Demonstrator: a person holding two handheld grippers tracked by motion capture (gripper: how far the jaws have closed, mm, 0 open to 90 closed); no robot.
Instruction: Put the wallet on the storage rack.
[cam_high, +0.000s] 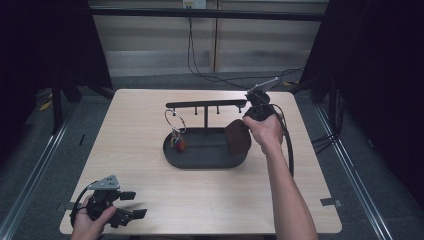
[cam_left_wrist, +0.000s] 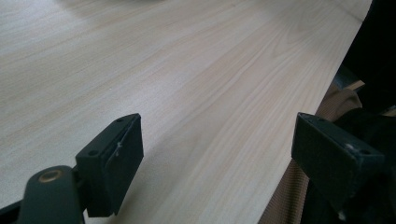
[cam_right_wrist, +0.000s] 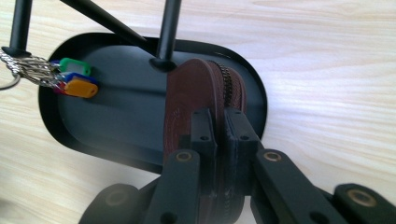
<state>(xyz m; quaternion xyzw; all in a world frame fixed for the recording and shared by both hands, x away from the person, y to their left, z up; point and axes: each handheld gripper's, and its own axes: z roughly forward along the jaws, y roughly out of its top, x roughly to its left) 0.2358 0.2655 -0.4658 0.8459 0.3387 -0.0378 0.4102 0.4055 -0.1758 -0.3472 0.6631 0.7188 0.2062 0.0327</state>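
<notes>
A: What has the right gripper (cam_right_wrist: 219, 135) got hold of?

B: A brown zippered pouch (cam_right_wrist: 201, 98), round and flat, probably a coin purse. The two black jaws are pressed together on its edge, one on the leather face and one beside the zipper. In the high view the pouch (cam_high: 237, 137) hangs at the 3 o'clock end of the black oval tray (cam_high: 200, 160), with the right hand (cam_high: 262, 130) just past it at about 2 o'clock.

A: Is the pouch resting on the tray?

B: I cannot tell. It sits over the tray's right end, upright on its edge, but whether its bottom touches the floor of the tray is hidden.

A: What else is on that tray?

B: A black stand with a post (cam_high: 206, 117) at the tray's middle and a horizontal bar (cam_high: 205, 104) carrying short pegs. A metal key ring (cam_high: 175, 120) hangs from the bar toward 9 o'clock, and its coloured tags (cam_right_wrist: 74, 79), green, blue and orange, lie at the tray's far end from the pouch, well apart from it.

A: And the left gripper (cam_high: 131, 204)?

B: Down at the 7 o'clock corner of the wooden table (cam_high: 140, 150), held in the left hand (cam_high: 92, 222). Its own view shows both pads (cam_left_wrist: 119, 161) spread wide apart with only bare tabletop between them, nothing gripped.

A: How far is it from the tray?

B: Well apart; the tray is at the table's centre, up toward 1 o'clock from that gripper.
</notes>
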